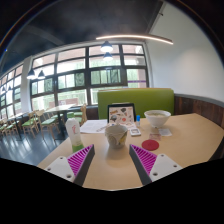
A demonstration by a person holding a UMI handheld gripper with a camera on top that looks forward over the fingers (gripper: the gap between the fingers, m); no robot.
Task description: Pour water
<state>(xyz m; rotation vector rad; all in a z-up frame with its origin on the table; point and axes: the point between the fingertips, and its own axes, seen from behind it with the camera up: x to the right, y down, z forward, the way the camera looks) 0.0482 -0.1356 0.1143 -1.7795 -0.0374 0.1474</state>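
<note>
Between the gripper's [112,163] widely spread fingers, just ahead of the pink pads, a white cup [117,136] stands untouched on the wooden table [185,135], a bottle [74,134] nearby.

The surface [190,135] looks like pale, smooth wood with a soft sheen. The cup [117,137] between the gripper's fingers appears matt paper or plastic. The green booth back [150,100] looks upholstered.
</note>
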